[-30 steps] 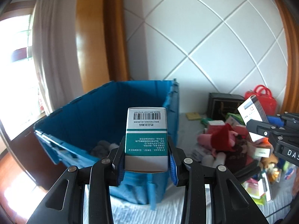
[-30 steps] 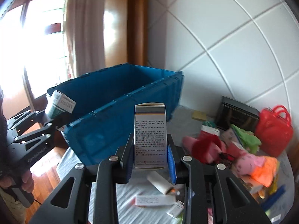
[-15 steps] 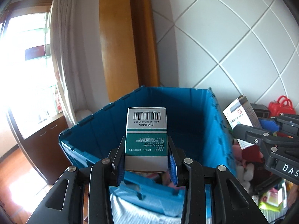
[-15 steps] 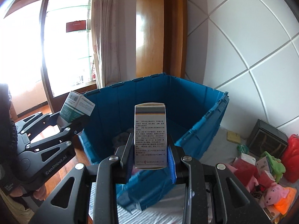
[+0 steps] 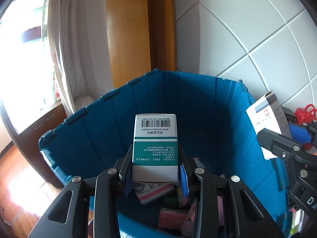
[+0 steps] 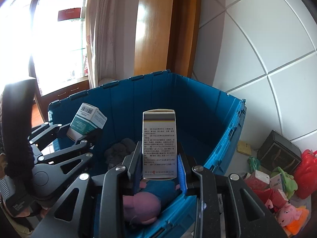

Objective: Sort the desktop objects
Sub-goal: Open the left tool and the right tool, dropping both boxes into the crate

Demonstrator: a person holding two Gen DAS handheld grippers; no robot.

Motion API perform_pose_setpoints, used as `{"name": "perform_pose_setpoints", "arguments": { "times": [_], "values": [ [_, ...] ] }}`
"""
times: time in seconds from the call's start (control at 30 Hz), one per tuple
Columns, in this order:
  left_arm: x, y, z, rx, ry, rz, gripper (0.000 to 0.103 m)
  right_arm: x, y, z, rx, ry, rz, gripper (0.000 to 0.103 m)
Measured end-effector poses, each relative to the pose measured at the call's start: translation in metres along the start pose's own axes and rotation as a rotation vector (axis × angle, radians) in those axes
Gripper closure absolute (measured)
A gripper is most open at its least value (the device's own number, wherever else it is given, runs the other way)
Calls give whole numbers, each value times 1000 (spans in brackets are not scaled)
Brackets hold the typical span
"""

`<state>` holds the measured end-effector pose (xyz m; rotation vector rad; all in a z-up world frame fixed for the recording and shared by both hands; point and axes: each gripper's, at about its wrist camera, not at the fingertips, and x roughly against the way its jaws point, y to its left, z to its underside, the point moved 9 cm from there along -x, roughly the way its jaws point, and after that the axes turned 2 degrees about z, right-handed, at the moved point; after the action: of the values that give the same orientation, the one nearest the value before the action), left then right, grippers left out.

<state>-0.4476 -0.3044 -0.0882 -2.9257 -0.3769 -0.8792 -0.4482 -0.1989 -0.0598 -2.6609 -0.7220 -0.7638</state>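
Left gripper (image 5: 155,171): fingers closed on a green-and-white box (image 5: 155,146), barcode end up, held over the open blue crate (image 5: 198,107). The same tool (image 6: 85,136) and box (image 6: 87,121) show at the left of the right wrist view, a hand (image 6: 23,212) on its handle.

Right gripper (image 6: 159,170): fingers clamped on a tall white box (image 6: 159,144) with fine print and a grey-and-yellow band, upright above the crate's interior (image 6: 198,107). Seen from the left wrist view, this box (image 5: 265,119) sits at the crate's right wall.

Crate contents: pink plush toy (image 6: 141,204), dark grey soft item (image 6: 118,150), small packets (image 5: 154,193).

Table to the right of crate: black box (image 6: 277,152), red bag (image 6: 306,172), green toy (image 6: 285,176), red cartons (image 6: 259,178), pink-and-orange plush (image 6: 291,216), yellow pad (image 6: 244,147).

Background: white tiled wall (image 6: 257,39), wooden frame (image 6: 158,25), curtain (image 6: 103,29).
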Motion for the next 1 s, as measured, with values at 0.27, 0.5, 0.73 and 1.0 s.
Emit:
{"name": "perform_pose_setpoints", "arguments": {
  "times": [0.27,0.5,0.73,1.0],
  "values": [
    [-26,7,-4,4,60,-5,67,-28,-3,-4,19,56,27,73],
    [-35,9,-1,-5,87,-3,63,-37,-3,-3,26,77,35,73],
    [-31,11,-1,-9,74,-3,39,-35,-2,-6,32,69,45,73],
    [-27,16,1,1,78,-6,32,-25,0,-10,37,49,66,27]
  ]
}}
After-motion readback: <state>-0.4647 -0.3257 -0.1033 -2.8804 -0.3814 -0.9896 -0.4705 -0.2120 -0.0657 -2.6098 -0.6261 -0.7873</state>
